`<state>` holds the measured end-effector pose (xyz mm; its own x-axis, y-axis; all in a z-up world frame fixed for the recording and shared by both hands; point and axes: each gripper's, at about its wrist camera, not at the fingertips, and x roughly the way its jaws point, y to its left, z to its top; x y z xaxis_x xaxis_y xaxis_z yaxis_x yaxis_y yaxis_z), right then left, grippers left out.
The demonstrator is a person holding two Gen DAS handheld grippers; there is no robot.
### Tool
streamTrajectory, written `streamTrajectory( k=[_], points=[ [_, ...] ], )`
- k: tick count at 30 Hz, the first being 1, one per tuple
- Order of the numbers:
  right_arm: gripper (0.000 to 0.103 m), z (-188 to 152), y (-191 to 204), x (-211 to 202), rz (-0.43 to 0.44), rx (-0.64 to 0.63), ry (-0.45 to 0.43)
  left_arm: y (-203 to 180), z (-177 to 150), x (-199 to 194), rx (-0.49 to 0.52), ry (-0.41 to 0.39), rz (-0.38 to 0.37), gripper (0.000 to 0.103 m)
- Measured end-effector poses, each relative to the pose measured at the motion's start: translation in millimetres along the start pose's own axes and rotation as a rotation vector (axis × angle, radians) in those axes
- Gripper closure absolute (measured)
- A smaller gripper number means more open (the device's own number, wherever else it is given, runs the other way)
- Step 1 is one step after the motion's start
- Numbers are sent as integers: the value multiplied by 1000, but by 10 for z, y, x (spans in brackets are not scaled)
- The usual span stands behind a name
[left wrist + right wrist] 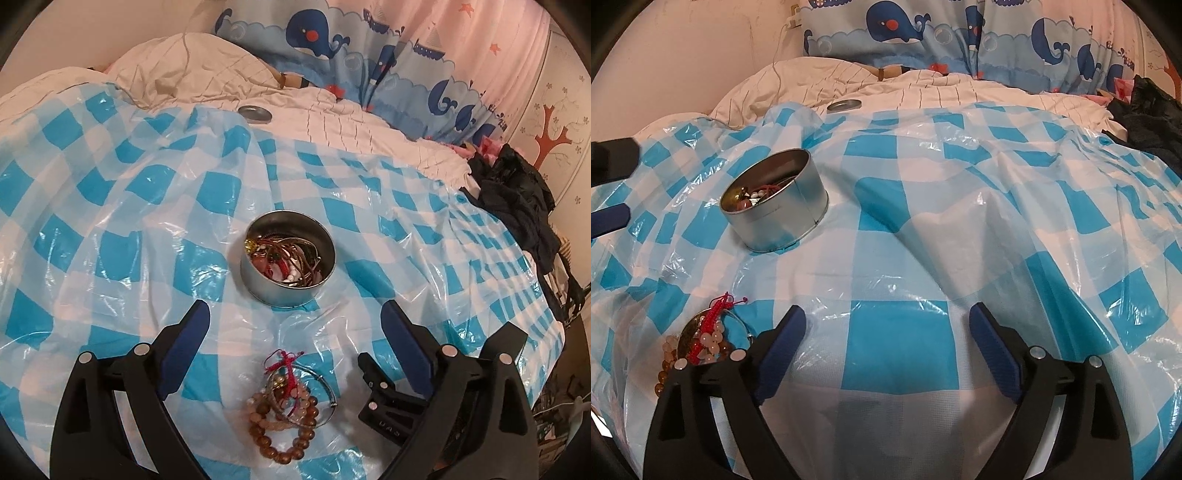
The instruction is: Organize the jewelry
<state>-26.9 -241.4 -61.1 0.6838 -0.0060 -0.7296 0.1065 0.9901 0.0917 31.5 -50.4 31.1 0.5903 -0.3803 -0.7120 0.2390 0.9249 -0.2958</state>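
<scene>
Bracelets (286, 402) beside clip (386, 410) marked, perhaps, "UAS".

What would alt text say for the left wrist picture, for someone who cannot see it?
An open left gripper hovers over a pile of brown beaded bracelets with a red cord on a blue-and-white checked plastic sheet. Beyond it stands a round lidless metal tin holding more jewelry; its flat metal lid lies farther off.

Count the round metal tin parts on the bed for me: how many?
2: the open tin holding jewelry sits mid-sheet, beyond the bracelet pile; its lid lies apart at the checked sheet's far edge. No others visible.
</scene>
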Motion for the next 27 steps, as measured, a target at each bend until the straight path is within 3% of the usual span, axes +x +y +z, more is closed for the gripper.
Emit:
streamTrajectory(
  k=[27],
  points=[
    [13,-12,36,42,-5,-11,12,-47,9,77,2,16,14,11]
  ],
)
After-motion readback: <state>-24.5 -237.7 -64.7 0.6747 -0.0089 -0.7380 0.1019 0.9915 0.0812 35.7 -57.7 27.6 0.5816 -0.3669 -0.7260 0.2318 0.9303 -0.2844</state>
